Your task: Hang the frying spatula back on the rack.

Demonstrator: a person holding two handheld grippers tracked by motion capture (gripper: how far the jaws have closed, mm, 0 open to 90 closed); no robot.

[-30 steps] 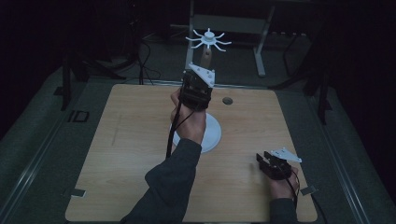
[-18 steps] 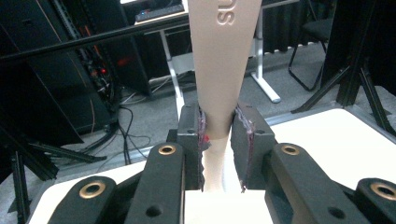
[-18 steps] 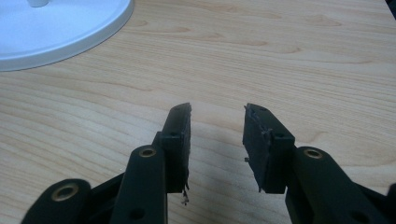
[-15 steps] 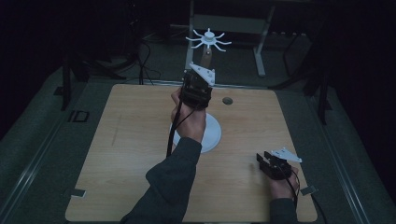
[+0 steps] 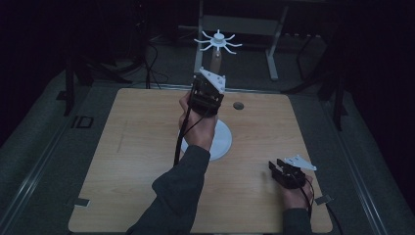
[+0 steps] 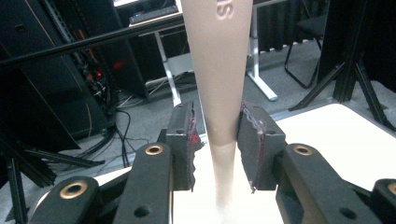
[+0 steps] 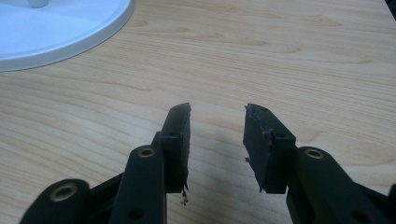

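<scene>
Straddling beige post (image 6: 219,84), top cropped: left tongs (image 6: 217,140).

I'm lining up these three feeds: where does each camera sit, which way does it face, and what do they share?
High view: above the person's side, looking forward and down on the table; forearms, left gripper and right gripper show.
Left gripper view: rides the left gripper, its jaws flanking the beige post.
Right gripper view: rides the right gripper, facing tabletop; jaws apart.
Shared: white base, also in high view.
</scene>
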